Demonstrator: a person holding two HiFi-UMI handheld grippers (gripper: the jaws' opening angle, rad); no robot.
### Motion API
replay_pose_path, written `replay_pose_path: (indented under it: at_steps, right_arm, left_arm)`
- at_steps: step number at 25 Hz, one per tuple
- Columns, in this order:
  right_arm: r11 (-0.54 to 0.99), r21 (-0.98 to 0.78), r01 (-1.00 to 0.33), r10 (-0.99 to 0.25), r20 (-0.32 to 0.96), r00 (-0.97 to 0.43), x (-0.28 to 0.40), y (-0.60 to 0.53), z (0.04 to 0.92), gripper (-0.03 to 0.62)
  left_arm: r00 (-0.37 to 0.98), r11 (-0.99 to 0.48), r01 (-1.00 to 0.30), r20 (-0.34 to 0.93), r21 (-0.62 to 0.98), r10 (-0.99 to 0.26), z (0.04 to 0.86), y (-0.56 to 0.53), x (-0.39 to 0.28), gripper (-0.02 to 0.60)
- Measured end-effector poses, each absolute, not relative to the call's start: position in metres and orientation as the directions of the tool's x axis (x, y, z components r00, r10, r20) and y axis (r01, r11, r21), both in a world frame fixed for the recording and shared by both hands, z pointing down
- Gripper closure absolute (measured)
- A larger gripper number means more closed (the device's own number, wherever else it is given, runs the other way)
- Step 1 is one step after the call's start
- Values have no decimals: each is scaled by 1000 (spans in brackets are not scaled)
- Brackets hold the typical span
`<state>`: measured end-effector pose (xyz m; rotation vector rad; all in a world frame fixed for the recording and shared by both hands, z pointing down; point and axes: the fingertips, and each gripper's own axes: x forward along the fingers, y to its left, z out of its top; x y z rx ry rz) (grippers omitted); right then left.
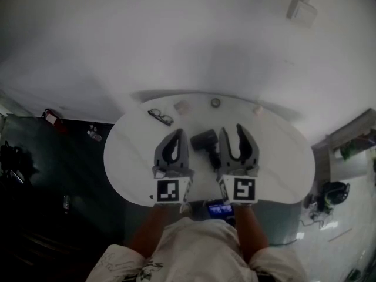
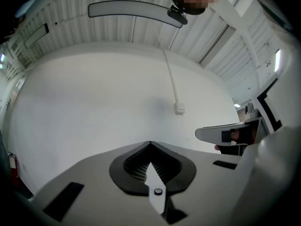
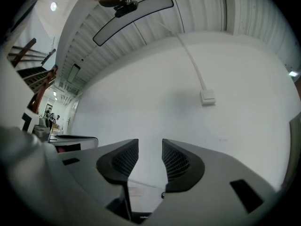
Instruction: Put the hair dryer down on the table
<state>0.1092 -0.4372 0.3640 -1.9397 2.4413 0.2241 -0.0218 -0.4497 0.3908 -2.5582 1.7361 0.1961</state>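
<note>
The dryer lies on the table between the grippers, apparently let go: right gripper spread and empty, left gripper pressed together.

A white oval table stood close to a plain white wall, which carried a switch box on a thin conduit. Dark floor lay beyond the table's left edge. Overhead ran a ribbed white ceiling.

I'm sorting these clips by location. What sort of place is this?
Probably a plain workroom or studio, not a home: a white table against a bare white wall, a ribbed panel ceiling, a switch box on exposed conduit.
</note>
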Motion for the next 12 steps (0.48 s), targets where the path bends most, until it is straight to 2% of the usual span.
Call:
replay_pose_path:
  at_steps: [6,12]
  right_arm:
    - [197,117,-973,-972,-104,-209,112,-437,363,582]
    - [197,141,-970,-971,-105,-213,112,-436,360,588]
  left_arm:
    - [374,-381,-925,-147,15,-916,384,-448,-14,586]
    - [378,-384,-923,-153,11,-913,381,-446,-9,586]
